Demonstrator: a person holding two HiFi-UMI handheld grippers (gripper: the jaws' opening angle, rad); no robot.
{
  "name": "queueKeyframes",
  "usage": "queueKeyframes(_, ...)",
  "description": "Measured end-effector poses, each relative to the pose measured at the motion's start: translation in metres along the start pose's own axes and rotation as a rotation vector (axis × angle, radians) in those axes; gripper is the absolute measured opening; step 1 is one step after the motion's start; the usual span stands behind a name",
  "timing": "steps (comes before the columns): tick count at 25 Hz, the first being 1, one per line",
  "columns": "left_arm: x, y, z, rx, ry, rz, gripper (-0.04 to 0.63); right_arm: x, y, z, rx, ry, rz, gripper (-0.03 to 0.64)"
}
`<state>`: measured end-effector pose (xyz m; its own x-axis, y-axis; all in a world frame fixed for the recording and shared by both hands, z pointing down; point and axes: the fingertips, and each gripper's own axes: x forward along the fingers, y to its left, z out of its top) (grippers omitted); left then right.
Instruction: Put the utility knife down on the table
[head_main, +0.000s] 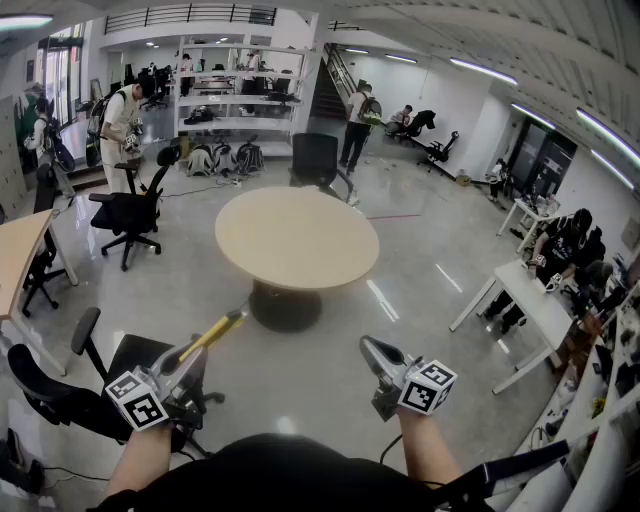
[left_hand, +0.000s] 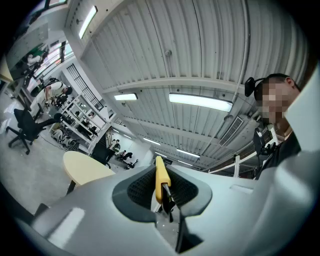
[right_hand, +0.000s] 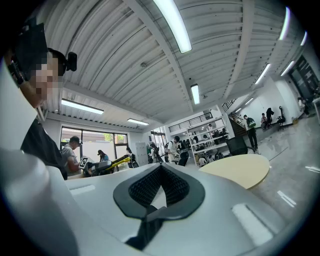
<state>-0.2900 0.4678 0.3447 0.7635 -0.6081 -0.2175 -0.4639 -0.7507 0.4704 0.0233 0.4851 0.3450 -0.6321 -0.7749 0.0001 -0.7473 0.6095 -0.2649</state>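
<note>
A yellow utility knife (head_main: 222, 329) sticks out from my left gripper (head_main: 192, 355), which is shut on its rear end and holds it in the air, pointing toward the round beige table (head_main: 297, 238). In the left gripper view the knife (left_hand: 160, 176) stands edge-on between the dark pads, with the table (left_hand: 86, 168) low at the left. My right gripper (head_main: 371, 348) hovers level at the lower right of the head view, short of the table; its jaws are shut with nothing between them. The right gripper view shows the table (right_hand: 241, 170) ahead at the right and the knife (right_hand: 116, 161) in the left gripper at the left.
A black office chair (head_main: 60, 395) stands close under my left arm. More chairs (head_main: 128, 212) and a wooden desk (head_main: 18, 250) are at the left, and a white desk (head_main: 530, 305) with seated people is at the right. People stand near shelves (head_main: 225, 100) at the back.
</note>
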Motion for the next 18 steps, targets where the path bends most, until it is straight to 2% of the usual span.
queueKeyframes(10, 0.007, 0.006, 0.000, -0.009, 0.001, -0.013, 0.057, 0.002, -0.006, 0.000, 0.006, -0.002, -0.005, 0.009)
queueKeyframes(18, 0.036, -0.006, -0.012, -0.014, 0.012, -0.023, 0.057, -0.021, -0.024, 0.007, 0.011, -0.016, -0.006, 0.012)
